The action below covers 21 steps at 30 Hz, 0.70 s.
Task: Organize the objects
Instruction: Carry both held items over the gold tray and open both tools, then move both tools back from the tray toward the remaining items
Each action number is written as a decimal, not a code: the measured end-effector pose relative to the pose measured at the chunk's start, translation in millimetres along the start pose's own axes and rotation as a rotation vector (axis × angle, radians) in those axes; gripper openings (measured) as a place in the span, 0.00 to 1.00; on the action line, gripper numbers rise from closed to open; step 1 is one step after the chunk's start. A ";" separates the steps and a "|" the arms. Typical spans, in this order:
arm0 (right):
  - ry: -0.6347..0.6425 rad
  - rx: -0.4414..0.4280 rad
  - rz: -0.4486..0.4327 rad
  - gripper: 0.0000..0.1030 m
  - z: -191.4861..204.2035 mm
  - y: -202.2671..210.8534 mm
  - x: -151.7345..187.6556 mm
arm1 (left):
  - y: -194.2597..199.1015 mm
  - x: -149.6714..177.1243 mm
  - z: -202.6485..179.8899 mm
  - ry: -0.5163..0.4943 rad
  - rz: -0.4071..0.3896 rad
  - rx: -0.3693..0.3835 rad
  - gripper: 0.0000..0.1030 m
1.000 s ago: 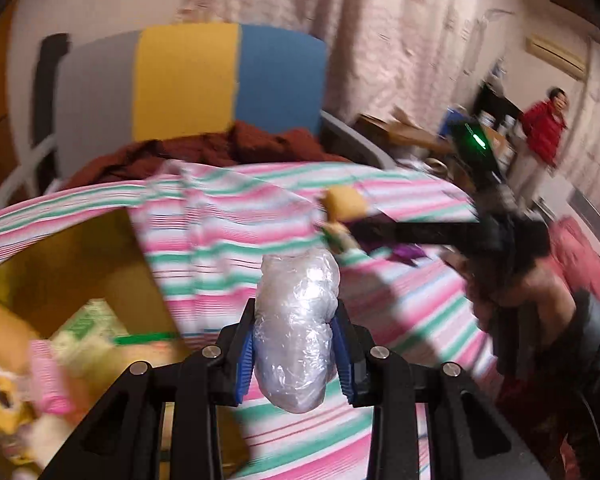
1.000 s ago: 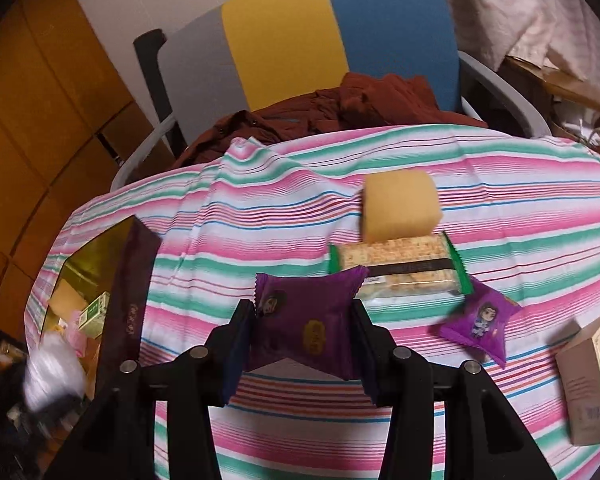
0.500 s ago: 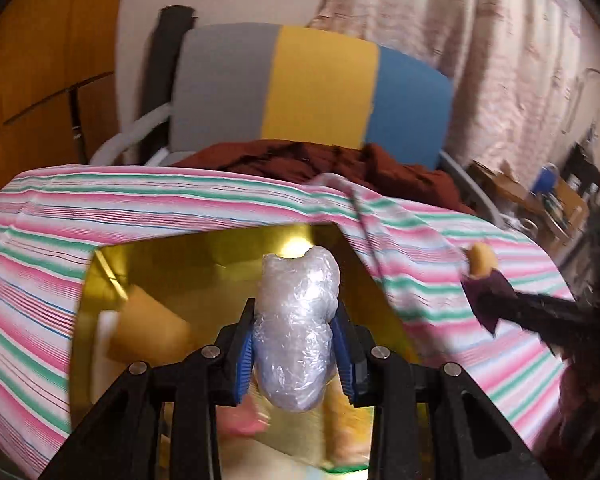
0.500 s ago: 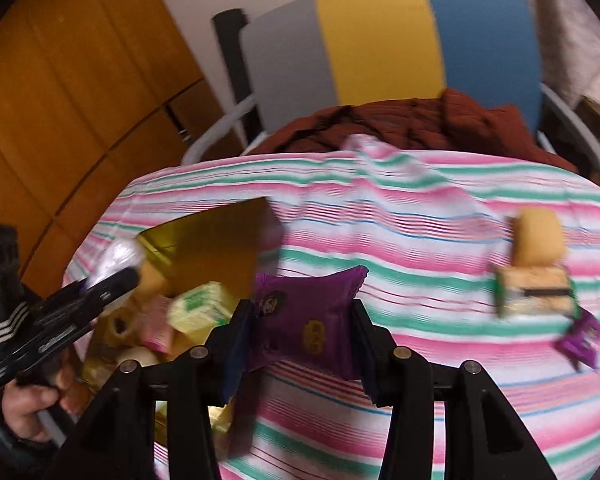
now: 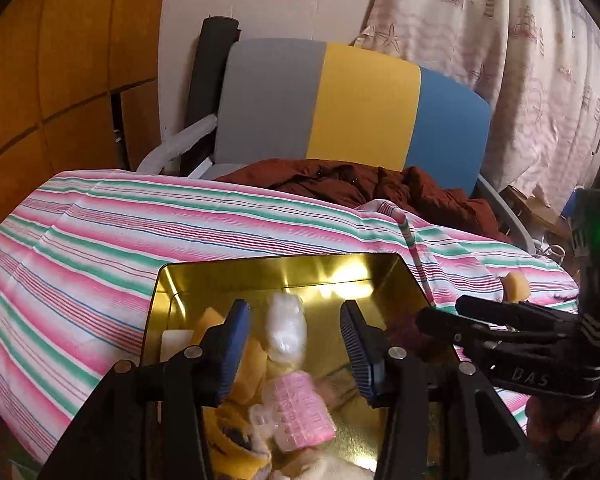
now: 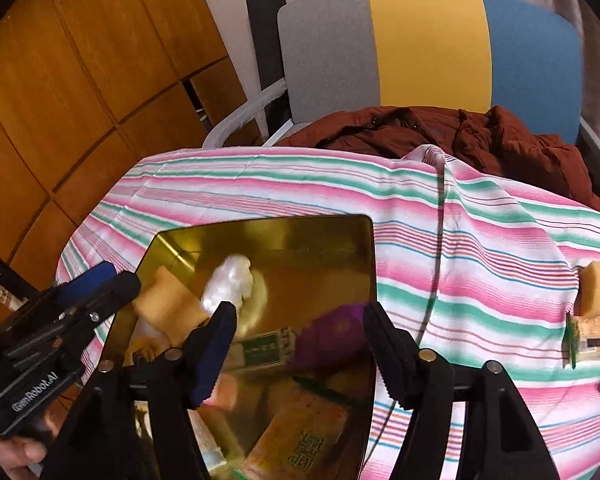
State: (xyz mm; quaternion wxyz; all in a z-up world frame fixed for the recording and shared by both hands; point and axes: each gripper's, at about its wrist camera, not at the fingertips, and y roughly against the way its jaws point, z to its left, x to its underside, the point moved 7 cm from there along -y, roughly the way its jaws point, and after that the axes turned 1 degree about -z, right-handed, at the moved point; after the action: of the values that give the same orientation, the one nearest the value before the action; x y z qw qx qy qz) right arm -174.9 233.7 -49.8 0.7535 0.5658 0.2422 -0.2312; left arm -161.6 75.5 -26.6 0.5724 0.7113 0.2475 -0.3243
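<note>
Looking along the left gripper (image 5: 296, 334), its blue-padded fingers (image 5: 232, 344) stand wide apart with nothing between them, above a gold tin (image 5: 284, 266) on the striped tabletop (image 5: 80, 248). A clear plastic-wrapped bundle (image 5: 285, 330) sits in the tin, in the gap between the fingers but touching neither pad. Below it in the tin: a pink ridged packet (image 5: 302, 412), yellow sponge-like blocks (image 5: 210, 318), a white piece at the left wall. The right gripper (image 5: 436, 316) reaches in from the right over the tin's right edge; a blurred purple shape lies under its tip. One yellow block (image 5: 516, 286) rests on the cloth outside, right of the tin.

From the right wrist view, the right gripper (image 6: 298, 330) has its fingers spread, empty. A purple packet (image 6: 334, 334) appears, blurred, between them inside the gold tin (image 6: 260, 226); whether it touches the floor of the tin cannot be told. The plastic-wrapped bundle (image 6: 230, 282) is at the tin's upper left, beside a yellow block (image 6: 166, 296). Also inside: a green-and-white packet (image 6: 264, 346) and an orange box (image 6: 304, 428). The left gripper (image 6: 112, 284) enters at the left. Outside, at the right, a yellow block (image 6: 598, 290) lies on a cracker pack (image 6: 592, 338).
</note>
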 end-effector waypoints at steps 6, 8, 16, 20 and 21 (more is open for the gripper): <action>-0.004 0.007 -0.009 0.77 2.3 11.9 15.7 | 20.0 7.0 -7.6 0.001 -0.029 0.012 0.46; 0.006 0.017 -0.019 0.78 2.8 17.3 20.4 | 25.3 10.0 -9.5 0.001 -0.033 0.013 0.46; 0.036 0.074 -0.065 0.86 11.0 41.9 35.4 | 38.8 26.0 -14.1 -0.002 -0.022 0.019 0.46; 0.051 0.113 -0.083 0.88 13.1 49.2 42.1 | 43.2 35.0 -13.3 -0.005 -0.015 0.016 0.46; 0.054 0.121 -0.086 0.89 13.4 51.0 44.9 | 44.5 37.4 -12.9 -0.007 -0.013 0.014 0.46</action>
State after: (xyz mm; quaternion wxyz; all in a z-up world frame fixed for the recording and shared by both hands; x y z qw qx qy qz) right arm -106.9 230.3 -36.9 0.7006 0.6054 0.2720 -0.2620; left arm -102.2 77.5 -23.6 0.5661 0.7126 0.2479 -0.3321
